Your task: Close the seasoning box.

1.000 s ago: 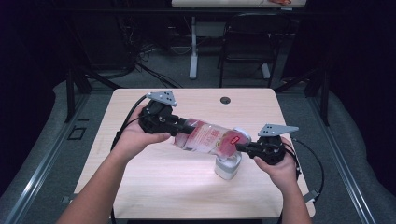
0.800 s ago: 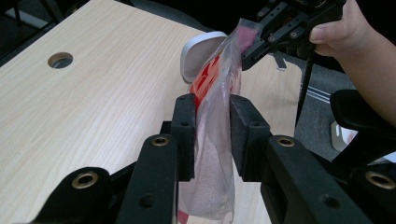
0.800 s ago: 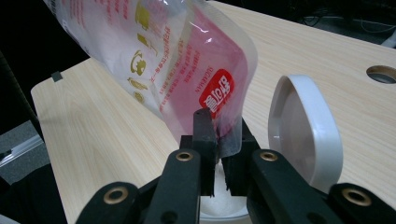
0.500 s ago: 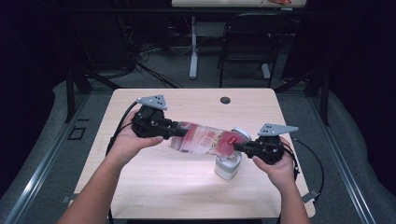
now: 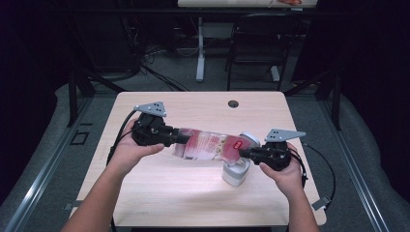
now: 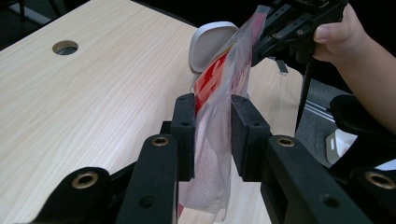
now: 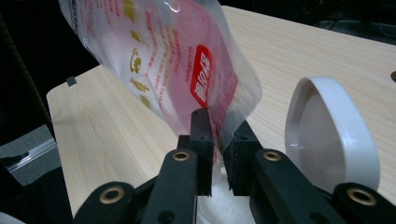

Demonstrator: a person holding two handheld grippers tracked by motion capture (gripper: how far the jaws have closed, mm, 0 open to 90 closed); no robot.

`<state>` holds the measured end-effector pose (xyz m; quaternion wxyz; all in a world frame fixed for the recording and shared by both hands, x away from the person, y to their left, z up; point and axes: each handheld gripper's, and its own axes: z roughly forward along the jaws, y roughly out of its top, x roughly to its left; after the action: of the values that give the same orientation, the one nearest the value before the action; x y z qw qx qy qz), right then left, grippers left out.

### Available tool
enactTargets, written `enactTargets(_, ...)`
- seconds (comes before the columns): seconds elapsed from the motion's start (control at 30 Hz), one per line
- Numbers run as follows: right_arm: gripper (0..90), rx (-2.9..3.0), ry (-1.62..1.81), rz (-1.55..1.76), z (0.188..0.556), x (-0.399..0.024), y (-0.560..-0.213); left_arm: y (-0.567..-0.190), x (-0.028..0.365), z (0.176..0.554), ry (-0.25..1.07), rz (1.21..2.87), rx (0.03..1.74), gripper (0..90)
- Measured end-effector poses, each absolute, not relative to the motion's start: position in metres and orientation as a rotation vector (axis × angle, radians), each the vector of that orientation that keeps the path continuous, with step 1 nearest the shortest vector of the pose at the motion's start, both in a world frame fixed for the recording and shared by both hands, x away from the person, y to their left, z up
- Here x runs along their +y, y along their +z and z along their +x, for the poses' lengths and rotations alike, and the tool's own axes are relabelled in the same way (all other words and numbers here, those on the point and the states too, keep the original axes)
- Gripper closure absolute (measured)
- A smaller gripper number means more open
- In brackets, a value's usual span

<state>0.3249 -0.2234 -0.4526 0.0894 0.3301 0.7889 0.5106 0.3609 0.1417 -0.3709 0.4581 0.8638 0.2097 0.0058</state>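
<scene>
A clear plastic bag [image 5: 208,145] with red print and pale powder inside hangs stretched almost level between both grippers above the table [image 5: 193,198]. My left gripper [image 5: 181,137] is shut on the bag's powder-filled end [image 6: 219,88], pads on both sides of it [image 6: 208,135]. My right gripper [image 5: 244,153] pinches the bag's other corner [image 7: 187,60]; its jaws [image 7: 218,140] have just eased open slightly and still have the film between them. Under that end stands a white container [image 5: 235,175] with its lid [image 7: 331,135] flipped up.
A round cable hole [image 5: 233,104] sits near the table's far edge. Black cables trail off both sides of the table. A chair [image 5: 256,48] and desk legs stand on the dark floor beyond it.
My left hand has moved left and down with its end of the bag, so the bag lies flatter and more stretched. The right hand has stayed put.
</scene>
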Motion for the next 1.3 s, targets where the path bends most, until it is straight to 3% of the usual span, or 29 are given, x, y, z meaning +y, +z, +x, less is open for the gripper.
enactTargets(1.3, 87.8, 2.375, 1.610, 0.948, 0.329, -0.218, -0.464, -0.399, 0.166, 0.362, -0.016, 2.089, 0.574, 73.3)
